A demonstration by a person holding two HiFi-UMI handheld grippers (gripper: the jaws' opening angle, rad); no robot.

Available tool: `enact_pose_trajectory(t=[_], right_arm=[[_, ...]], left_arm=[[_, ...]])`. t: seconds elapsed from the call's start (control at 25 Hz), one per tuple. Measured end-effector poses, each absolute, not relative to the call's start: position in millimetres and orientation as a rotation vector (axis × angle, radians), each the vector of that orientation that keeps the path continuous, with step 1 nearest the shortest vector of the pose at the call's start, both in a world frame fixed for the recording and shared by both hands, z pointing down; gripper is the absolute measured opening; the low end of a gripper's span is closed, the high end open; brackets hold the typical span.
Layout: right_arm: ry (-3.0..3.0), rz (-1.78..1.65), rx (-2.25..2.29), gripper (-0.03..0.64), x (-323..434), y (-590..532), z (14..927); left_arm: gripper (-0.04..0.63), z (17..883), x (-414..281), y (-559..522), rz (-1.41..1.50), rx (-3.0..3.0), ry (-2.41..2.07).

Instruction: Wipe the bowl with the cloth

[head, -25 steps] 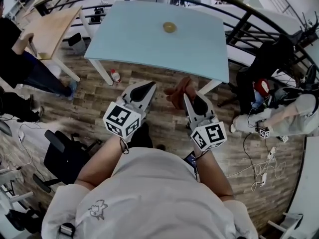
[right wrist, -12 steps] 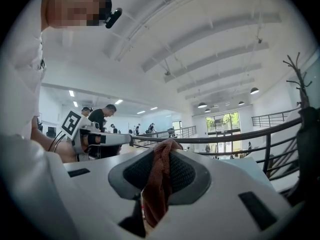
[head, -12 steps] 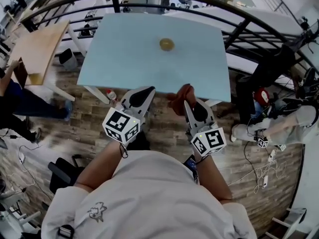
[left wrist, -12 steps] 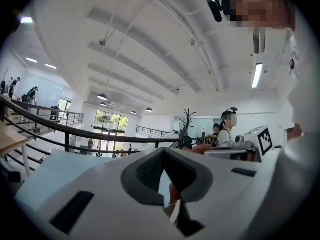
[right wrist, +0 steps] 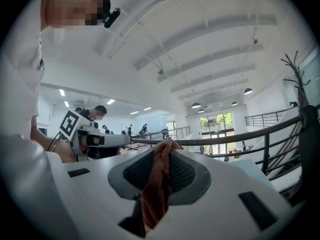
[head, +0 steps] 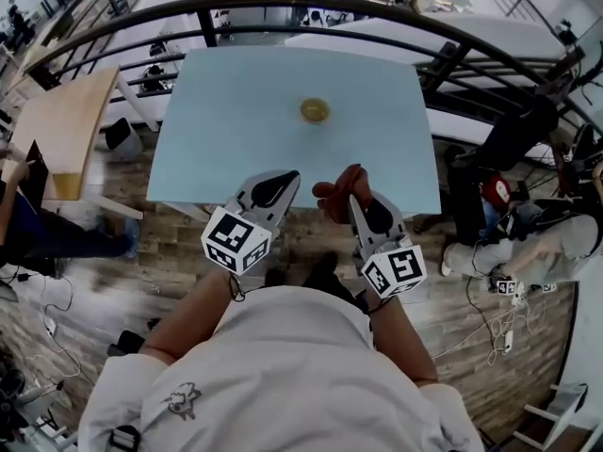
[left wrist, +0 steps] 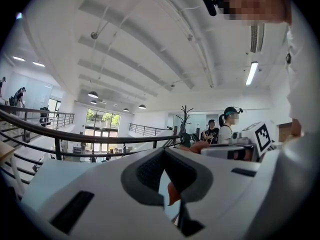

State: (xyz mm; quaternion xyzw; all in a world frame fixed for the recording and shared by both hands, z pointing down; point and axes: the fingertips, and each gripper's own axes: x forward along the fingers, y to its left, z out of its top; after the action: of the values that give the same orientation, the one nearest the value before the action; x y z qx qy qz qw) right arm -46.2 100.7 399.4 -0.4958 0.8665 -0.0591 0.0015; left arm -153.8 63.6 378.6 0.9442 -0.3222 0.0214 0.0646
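Rust-red cloth (head: 335, 189) clenched in the right tool (head: 354, 198), left tool (head: 282, 181) closed empty, bowl (head: 315, 110) well ahead on the table (head: 226, 111).

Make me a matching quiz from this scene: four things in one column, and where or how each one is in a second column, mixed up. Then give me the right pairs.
Things
1. small yellow bowl
2. rust-red cloth
3. left gripper
4. pale wooden table

Place or state
A. jaws shut together
B. clamped in the jaws of the right gripper
C. resting on the light blue table
D. standing to the left of the light blue table in the head view

Pairs: 1-C, 2-B, 3-A, 4-D
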Motion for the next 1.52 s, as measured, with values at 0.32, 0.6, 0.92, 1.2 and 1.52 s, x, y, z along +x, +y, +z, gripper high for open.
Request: enact_pose_trajectory(t=[0.32,0.6,0.92,1.2,1.52], right_arm=[[2.755,-0.183,-1.479,0.087,-5.5,19.3,402.7],[2.806,-0.157,-1.370,0.088,36.4,-57.4,402.2],[2.859,-0.178,-1.276,0.088,84.5,-120.3,393.4],[2.860,-0.212,-1.269,0.087,89.2,-153.9,405.8],[2.850,-0.274,-1.316,0.087,85.8,-196.8,425.2]], left_arm=[[0.012,390.8,-115.8,-6.8,0.085,2.789,-1.015],[0.012,397.6,-78.0,-79.2,0.081,2.741,-1.128],[0.014,396.8,-39.9,-134.4,0.091,2.655,-1.249],[0.014,418.4,-30.0,-166.8,0.157,2.616,-1.233],[0.014,435.6,-35.3,-208.6,0.202,2.585,-1.203]])
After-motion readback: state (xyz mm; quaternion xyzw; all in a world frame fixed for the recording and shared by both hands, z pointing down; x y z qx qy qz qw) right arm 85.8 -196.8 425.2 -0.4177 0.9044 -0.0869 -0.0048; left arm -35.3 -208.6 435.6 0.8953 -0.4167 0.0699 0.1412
